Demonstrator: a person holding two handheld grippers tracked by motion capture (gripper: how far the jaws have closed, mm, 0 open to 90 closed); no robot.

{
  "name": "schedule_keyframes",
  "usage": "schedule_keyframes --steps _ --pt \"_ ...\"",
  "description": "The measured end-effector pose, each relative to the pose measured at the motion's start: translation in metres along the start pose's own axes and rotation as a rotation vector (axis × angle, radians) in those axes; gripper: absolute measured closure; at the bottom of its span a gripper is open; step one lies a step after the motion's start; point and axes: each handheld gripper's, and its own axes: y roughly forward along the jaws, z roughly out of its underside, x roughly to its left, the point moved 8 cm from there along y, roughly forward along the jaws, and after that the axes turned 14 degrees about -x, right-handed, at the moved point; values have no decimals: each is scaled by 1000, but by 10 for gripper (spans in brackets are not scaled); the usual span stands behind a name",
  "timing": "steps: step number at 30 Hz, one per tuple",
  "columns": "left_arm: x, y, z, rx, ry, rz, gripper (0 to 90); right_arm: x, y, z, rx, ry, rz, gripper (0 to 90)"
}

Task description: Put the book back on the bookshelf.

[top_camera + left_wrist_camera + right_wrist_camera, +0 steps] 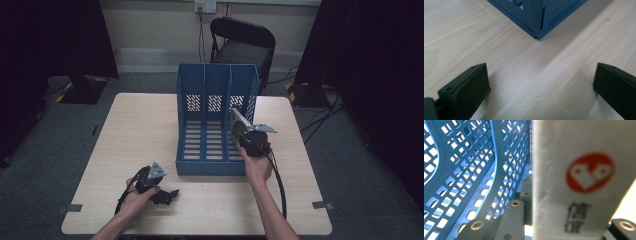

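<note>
Blue plastic file rack (216, 120), three slots, perforated walls, stands upright at mid-table (140, 130). Right gripper (239, 131) is at the rack's right-hand slot, jaws clamped on a flat white item (579, 175), apparently a thin book or card sleeve, held on edge. In the right gripper view it bears a round red logo and dark printed characters, blurred by closeness; its face stands parallel to the slot's blue wall (499, 165).

Step judged in hand: sliding the white item into the right slot. To do it well: keep the item vertical and parallel to the dividers, lower it until its bottom edge meets the slotted floor, and only then release, so it does not tip.

Left gripper (170, 194) rests low on the table near the rack's front left corner (537, 37), jaws spread wide, holding nothing.
</note>
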Motion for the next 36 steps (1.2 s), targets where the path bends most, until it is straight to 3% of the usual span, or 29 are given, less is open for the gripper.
schedule_keyframes --steps 13,25,30,36 --pt "0 0 0 -1 -1 2 0 6 -7 16 30 -40 -3 756" --pt "0 0 0 -1 -1 3 0 6 -13 22 33 -48 -14 738" --pt "0 0 0 -1 -1 3 0 7 -15 18 3 -45 -29 699" --pt "0 0 0 -1 0 3 0 7 -21 12 -72 -19 -67 643"
